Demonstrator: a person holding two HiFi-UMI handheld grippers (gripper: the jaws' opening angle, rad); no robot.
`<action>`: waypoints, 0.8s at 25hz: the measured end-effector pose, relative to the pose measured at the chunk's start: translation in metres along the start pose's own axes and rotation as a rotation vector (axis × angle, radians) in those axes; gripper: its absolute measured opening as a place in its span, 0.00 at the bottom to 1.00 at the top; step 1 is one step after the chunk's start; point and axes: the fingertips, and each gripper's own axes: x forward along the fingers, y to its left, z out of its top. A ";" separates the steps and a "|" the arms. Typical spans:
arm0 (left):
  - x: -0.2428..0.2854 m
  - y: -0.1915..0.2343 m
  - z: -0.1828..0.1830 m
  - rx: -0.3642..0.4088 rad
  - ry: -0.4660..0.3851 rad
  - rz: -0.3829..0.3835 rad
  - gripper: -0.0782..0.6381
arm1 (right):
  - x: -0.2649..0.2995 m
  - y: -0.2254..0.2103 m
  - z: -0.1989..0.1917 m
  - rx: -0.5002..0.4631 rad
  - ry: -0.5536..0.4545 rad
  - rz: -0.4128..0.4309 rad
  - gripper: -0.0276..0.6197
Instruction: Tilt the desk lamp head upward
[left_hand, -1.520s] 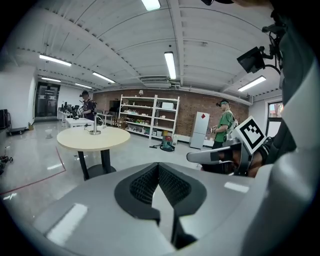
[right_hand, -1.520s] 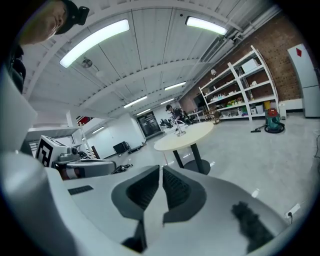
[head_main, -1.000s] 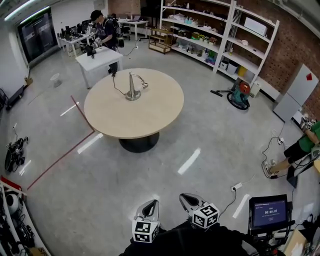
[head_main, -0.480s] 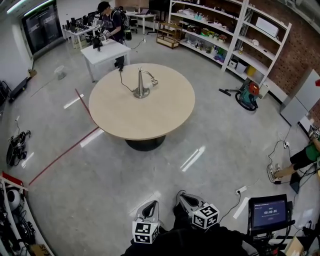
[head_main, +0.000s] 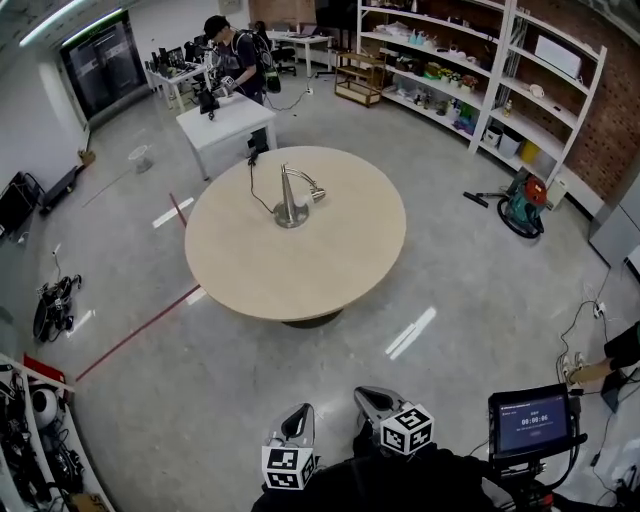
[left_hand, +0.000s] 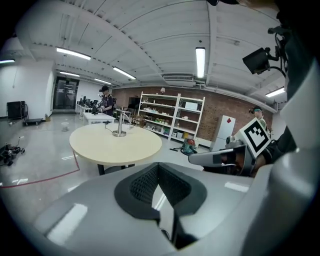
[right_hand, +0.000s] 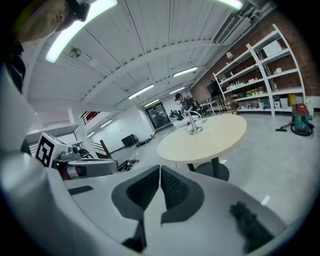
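Note:
A silver desk lamp (head_main: 293, 199) stands on the far left part of a round beige table (head_main: 320, 260), its head (head_main: 316, 195) hanging to the right and its cable trailing off the far edge. In the left gripper view the desk lamp (left_hand: 119, 125) is small and distant; the right gripper view shows the desk lamp (right_hand: 193, 122) far off too. My left gripper (head_main: 302, 415) and right gripper (head_main: 367, 396) are held low near my body, well short of the table, both shut and empty.
A person (head_main: 238, 60) works at a white table (head_main: 226, 120) behind the round one. Shelving (head_main: 480, 70) lines the far right wall, with a vacuum cleaner (head_main: 524, 203) on the floor beside it. A monitor (head_main: 532, 420) stands at my right. Red tape (head_main: 140, 325) crosses the floor on the left.
The round table and lamp have shifted lower and to the right in the head view and look larger, so I have come closer. Both grippers keep their place near my body.

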 end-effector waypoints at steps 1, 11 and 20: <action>0.013 -0.001 0.009 0.004 -0.002 0.007 0.12 | 0.003 -0.013 0.009 0.004 -0.005 0.004 0.06; 0.095 -0.017 0.060 0.035 -0.007 0.048 0.12 | 0.015 -0.107 0.068 0.022 -0.038 0.015 0.06; 0.148 0.000 0.075 0.025 -0.003 0.062 0.12 | 0.046 -0.155 0.087 0.030 -0.038 0.020 0.06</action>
